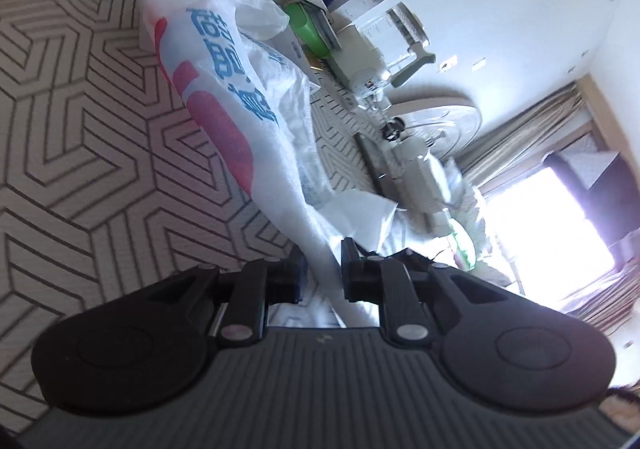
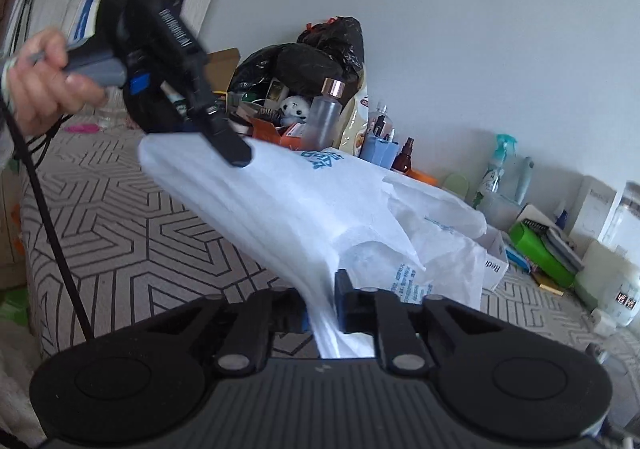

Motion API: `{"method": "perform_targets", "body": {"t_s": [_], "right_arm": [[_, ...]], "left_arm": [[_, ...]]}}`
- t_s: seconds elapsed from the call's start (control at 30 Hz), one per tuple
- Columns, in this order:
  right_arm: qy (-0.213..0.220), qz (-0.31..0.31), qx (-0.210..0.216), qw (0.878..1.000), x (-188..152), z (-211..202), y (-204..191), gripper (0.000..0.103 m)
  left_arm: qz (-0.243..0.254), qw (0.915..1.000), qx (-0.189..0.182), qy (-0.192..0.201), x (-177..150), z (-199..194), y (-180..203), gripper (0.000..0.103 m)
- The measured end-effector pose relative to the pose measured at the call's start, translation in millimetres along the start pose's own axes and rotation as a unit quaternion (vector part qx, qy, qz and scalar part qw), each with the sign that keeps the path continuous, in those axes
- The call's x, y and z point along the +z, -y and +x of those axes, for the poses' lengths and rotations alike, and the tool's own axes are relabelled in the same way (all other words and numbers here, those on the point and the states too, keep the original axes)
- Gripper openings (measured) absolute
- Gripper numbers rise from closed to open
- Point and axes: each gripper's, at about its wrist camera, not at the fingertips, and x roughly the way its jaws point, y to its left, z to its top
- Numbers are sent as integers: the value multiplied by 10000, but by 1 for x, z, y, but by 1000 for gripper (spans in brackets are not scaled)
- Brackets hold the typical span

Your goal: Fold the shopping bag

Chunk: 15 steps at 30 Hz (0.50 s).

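Shopping bag [image 2: 304,205] hangs stretched between both claws above the patterned bed cover [image 2: 132,241], lower part drooping toward the clutter by the wall. Right gripper [image 2: 322,305] is clamped on a bunched end; left gripper [image 1: 323,269] also pinches bag fabric, jaws nearly together. To fold well: keep it taut, bring ends level, then lay flat w/ edges matched. Room: bare cover on the left is free; bottles [image 2: 328,109] & boxes along the wall sit close, so steer away from them.
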Motion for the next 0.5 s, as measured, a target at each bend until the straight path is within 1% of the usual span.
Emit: {"method": "perform_targets", "body": {"t_s": [0.03, 0.07, 0.13, 0.17, 0.2, 0.3, 0.4, 0.5], "right_arm": [[33, 1, 41, 10000, 2, -3, 3, 8], [45, -23, 65, 10000, 4, -5, 5, 8], [59, -69, 111, 9999, 9, -11, 9, 8], [67, -75, 135, 9999, 10, -13, 10, 8], [64, -53, 170, 9998, 12, -15, 12, 8], [21, 3, 219, 9998, 12, -20, 14, 8], [-51, -119, 156, 9998, 9, -24, 8, 8], [-95, -136, 211, 9996, 7, -26, 6, 8]], "left_arm": [[74, 9999, 117, -7, 0, -6, 0, 20], [164, 9995, 258, 64, 1, -11, 2, 21], [503, 9961, 653, 300, 7, -23, 9, 21], [750, 9909, 978, 548, 13, -31, 15, 21], [995, 9834, 1296, 794, 19, -38, 21, 21], [1452, 9679, 1591, 1294, 43, -39, 30, 21], [1873, 9661, 1372, 1131, 65, -16, 38, 21], [2266, 9622, 1297, 769, 76, 17, 46, 21]]}}
